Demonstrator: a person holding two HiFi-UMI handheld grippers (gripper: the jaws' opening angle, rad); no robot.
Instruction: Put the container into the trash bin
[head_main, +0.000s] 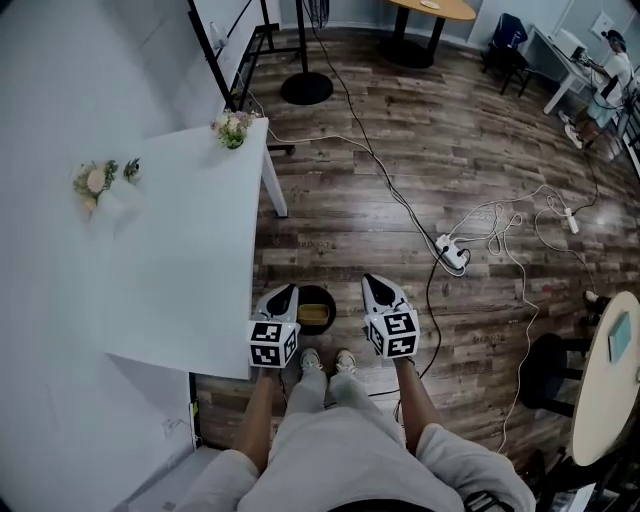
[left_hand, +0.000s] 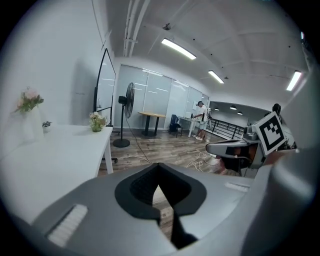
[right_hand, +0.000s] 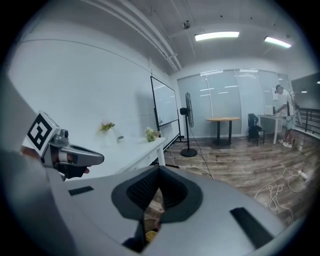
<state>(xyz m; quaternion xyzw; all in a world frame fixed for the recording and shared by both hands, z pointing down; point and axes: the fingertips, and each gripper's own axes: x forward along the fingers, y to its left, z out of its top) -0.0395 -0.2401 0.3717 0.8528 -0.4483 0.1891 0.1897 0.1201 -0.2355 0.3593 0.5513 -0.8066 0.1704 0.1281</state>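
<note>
A black round trash bin (head_main: 315, 308) stands on the wood floor just ahead of the person's shoes, between the two grippers. A tan container (head_main: 314, 315) lies inside it; a yellowish bit of it shows through the gap under the jaws (right_hand: 149, 234) in the right gripper view. My left gripper (head_main: 283, 298) (left_hand: 159, 167) hangs over the bin's left side, shut, with nothing between its pads. My right gripper (head_main: 379, 291) (right_hand: 159, 170) hangs to the bin's right, also shut and empty. Each gripper shows in the other's view: the right gripper (left_hand: 239, 149) and the left gripper (right_hand: 67, 156).
A white table (head_main: 180, 260) with two small flower pots (head_main: 232, 128) (head_main: 95, 182) fills the left; its corner is close to the left gripper. Cables and a power strip (head_main: 452, 250) lie on the floor to the right. A round table (head_main: 610, 380) and stool (head_main: 550, 370) stand far right.
</note>
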